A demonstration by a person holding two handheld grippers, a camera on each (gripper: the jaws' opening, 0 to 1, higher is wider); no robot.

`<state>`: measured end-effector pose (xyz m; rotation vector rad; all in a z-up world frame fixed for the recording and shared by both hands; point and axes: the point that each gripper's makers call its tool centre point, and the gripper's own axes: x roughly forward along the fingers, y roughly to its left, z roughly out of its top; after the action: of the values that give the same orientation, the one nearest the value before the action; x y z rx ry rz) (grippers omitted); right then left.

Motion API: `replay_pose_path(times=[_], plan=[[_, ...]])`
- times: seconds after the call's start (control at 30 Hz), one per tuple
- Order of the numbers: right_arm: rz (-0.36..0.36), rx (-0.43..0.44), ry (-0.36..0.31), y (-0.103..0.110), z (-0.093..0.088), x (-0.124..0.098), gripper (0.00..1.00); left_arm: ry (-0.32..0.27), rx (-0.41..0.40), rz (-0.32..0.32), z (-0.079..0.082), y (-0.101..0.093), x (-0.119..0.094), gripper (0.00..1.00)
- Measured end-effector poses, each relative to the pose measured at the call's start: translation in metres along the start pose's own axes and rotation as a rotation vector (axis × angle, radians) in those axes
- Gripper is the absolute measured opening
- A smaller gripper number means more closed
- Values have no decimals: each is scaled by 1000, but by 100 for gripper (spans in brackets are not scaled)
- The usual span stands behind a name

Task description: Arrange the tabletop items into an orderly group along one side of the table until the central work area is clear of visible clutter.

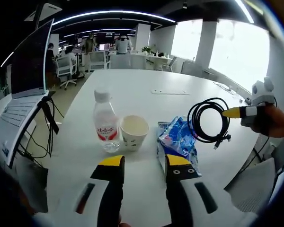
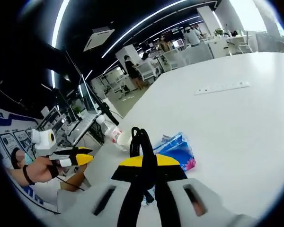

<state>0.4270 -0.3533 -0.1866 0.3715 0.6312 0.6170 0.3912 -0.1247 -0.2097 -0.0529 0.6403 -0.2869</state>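
My right tool (image 1: 236, 112) was clenched on the coiled black cable (image 1: 209, 120), held above the surface (image 1: 146, 80), right of the blue packet (image 1: 178, 139); my left tool (image 1: 144, 165), released, sat nearest the paper cup (image 1: 134, 132) and bottle (image 1: 105, 122).

Smooth matt white desk (image 1: 180, 80). Clear glossy plastic bottle (image 1: 105, 124) with white plastic cap. Matt paper cup (image 1: 134, 132). Shiny crinkled blue plastic packet (image 1: 177, 140). Black rubbery cable (image 1: 208, 119), coiled. Tongs (image 1: 144, 163) tipped in glossy yellow plastic.
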Motion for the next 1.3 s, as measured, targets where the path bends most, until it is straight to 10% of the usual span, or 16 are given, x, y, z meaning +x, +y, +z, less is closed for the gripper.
replay_pose_path(times=[0.63, 1.3], plan=[[-166, 144, -16, -60, -48, -50, 4, 23, 12, -21, -7, -11, 4, 32], [-221, 142, 29, -75, -72, -54, 4, 30, 26, -24, -9, -15, 0, 33]])
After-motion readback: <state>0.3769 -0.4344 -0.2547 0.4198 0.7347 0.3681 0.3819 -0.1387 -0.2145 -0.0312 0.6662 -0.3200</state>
